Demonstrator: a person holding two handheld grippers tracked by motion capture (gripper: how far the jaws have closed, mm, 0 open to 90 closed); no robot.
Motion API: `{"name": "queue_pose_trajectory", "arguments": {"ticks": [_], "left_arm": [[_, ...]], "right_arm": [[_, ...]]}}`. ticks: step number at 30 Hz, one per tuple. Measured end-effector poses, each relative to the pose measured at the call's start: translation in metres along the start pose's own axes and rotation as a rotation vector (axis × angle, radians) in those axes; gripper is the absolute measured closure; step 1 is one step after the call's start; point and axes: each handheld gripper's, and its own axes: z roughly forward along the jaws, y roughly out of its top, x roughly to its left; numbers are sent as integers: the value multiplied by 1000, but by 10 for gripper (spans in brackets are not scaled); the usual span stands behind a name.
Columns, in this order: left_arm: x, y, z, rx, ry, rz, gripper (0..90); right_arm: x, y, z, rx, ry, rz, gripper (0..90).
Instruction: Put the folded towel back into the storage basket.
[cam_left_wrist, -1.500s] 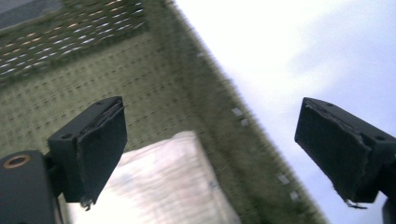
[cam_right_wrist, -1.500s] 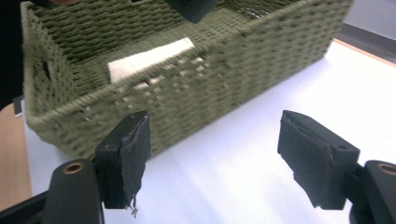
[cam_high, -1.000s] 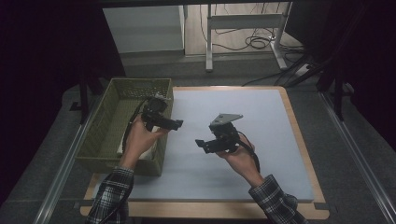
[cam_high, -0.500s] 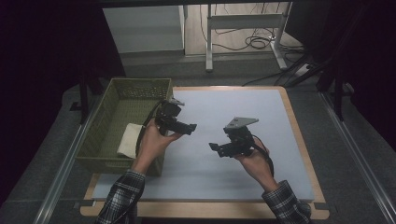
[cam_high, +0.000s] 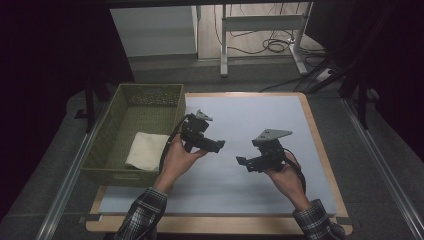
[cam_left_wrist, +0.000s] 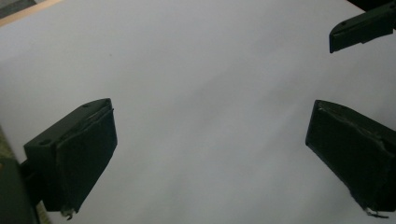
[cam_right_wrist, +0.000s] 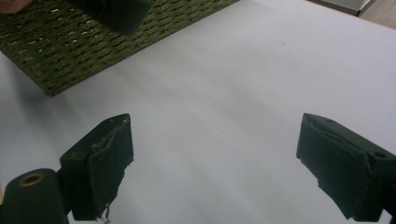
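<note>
A folded white cloth (cam_high: 146, 150) lies inside the green woven basket (cam_high: 112, 127) at the table's left. My left gripper (cam_high: 219, 145) hangs over the white mat just right of the basket, its jaws wide apart with nothing between them (cam_left_wrist: 210, 154). My right gripper (cam_high: 241, 162) faces it from the right, above the middle of the mat. Its jaws have just been opening and stand wide with only bare mat between them (cam_right_wrist: 215, 172). The two grippers point toward each other, a short gap apart.
The white mat (cam_high: 260, 110) covers a wooden-edged table (cam_high: 324, 160). The basket's woven wall (cam_right_wrist: 70, 51) shows at the top left of the right gripper view. Metal rails (cam_high: 65, 185) flank the table, and table legs and cables (cam_high: 270, 45) sit beyond.
Both hands have moved right across the mat, away from the basket. The left gripper, earlier at the basket's edge, now hangs over the mat, and the cloth in the basket has come into sight.
</note>
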Motion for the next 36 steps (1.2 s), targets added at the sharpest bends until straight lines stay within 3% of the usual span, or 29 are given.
{"name": "queue_pose_trajectory", "arguments": {"ticks": [16,26,36], "left_arm": [[-31,-19,12,-29,-12,44,16],[-40,-40,15,-43,-23,48,14],[-46,-68,29,-23,3,71,8]], "right_arm": [[-25,-31,-33,17,-50,26,93],[-35,-57,-48,34,-67,11,77],[-40,-85,-51,67,-80,20,36]]}}
